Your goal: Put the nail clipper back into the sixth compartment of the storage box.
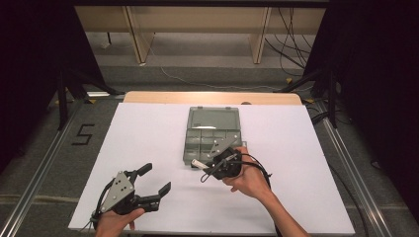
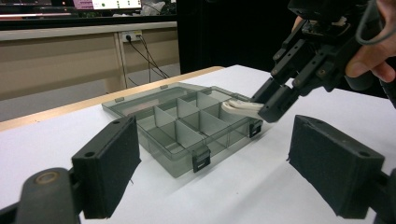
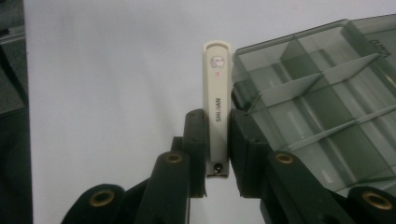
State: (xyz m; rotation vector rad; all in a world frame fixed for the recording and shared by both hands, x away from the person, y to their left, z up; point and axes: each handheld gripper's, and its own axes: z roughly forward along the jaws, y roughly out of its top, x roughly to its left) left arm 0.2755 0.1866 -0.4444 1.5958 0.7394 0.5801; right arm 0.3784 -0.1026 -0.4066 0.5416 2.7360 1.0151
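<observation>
Black pads of the right gripper (image 3: 217, 154) are clamped on a cream nail clipper (image 3: 216, 100), held by its hinge end at the near left corner of the open compartment box (image 1: 213, 139); the clipper's long axis runs straight out along the jaws, free tip pointing away from the hand. Gripped only at one end, it could pivot or catch the box wall and slip. Over the white bench (image 1: 148, 148), the left gripper (image 1: 157, 178) hangs spread wide, holding nothing.
</observation>
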